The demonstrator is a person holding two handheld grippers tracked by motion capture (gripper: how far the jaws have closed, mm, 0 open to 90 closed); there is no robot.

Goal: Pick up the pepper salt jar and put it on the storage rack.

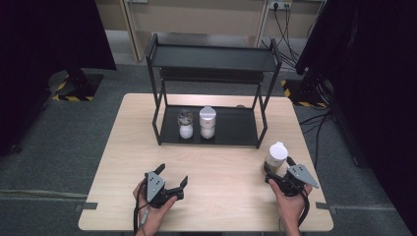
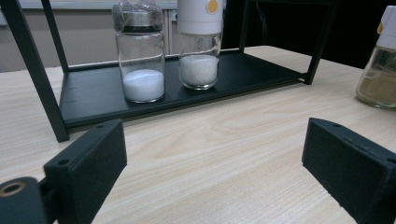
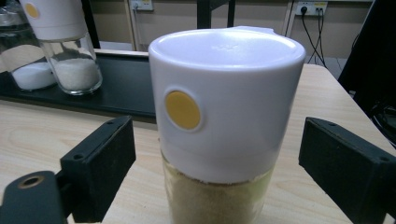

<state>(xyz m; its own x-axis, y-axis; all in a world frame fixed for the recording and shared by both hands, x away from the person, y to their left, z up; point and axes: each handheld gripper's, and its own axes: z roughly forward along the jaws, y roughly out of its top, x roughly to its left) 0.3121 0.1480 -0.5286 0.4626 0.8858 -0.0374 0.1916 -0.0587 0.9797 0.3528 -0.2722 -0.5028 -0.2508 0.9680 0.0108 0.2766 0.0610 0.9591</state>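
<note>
A glass jar of brown powder with a white cap and a yellow dot (image 1: 276,156) (image 3: 224,116) stands on the table at the front right. My right gripper (image 1: 278,168) (image 3: 223,168) is open, with one jaw on each side of the jar and a gap showing on both sides. My left gripper (image 1: 173,173) (image 2: 219,172) rests open near the front left with nothing between its jaws. Far to the right in the left gripper view stands the brown jar (image 2: 378,70).
A black two-tier rack (image 1: 236,130) stands at the back of the wooden table (image 1: 221,196). Its lower shelf (image 2: 261,70) holds a metal-capped jar of white powder (image 1: 185,124) (image 2: 140,56) and a white-capped jar of white grains (image 1: 207,122) (image 2: 199,46) (image 3: 65,46).
</note>
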